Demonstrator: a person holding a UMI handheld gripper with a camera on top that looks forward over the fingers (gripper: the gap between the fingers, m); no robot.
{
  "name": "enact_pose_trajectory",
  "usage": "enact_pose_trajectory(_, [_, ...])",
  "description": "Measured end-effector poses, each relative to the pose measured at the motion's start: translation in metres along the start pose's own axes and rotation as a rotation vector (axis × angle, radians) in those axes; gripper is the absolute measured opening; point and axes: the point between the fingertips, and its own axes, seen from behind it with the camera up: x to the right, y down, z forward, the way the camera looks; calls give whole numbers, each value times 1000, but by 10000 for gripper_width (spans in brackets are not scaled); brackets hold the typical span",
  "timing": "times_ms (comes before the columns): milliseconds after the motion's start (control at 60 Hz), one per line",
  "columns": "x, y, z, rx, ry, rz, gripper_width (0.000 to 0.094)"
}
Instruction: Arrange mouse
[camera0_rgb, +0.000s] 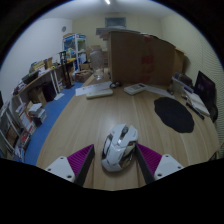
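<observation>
A white and grey computer mouse (118, 148) lies on the wooden table (90, 125), between my two fingers. My gripper (117, 160) is open around it. The right purple pad (150, 158) is close against the mouse's side. A thin strip of table shows between the left purple pad (80, 160) and the mouse. A black rounded mouse pad (175, 113) lies on the table ahead and to the right, beyond the fingers.
A dark laptop or keyboard (203, 95) sits at the table's right edge past the mouse pad. Large cardboard boxes (140, 55) stand at the table's far end, with flat papers (100, 90) in front of them. Cluttered shelves (30, 100) line the left wall.
</observation>
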Motion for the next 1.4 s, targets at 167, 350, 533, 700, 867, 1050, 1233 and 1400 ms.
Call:
enact_pose_trajectory(167, [0, -17, 21, 34, 27, 21, 725])
enact_pose_trajectory(350, [2, -15, 20, -58, 50, 38, 430])
enact_pose_trajectory(533, [-19, -115, -48, 139, -1, -39, 367])
enact_pose_trajectory(700, [65, -240, -102, 366, 72, -34, 365])
enact_pose_trajectory(867, [200, -247, -40, 288, 139, 37, 365])
enact_pose_trajectory(1050, [247, -148, 58, 52, 65, 51, 367])
enact_pose_trajectory(1233, [256, -84, 90, -48, 32, 59, 347])
enact_pose_trajectory(1400, [253, -85, 90, -64, 25, 35, 605])
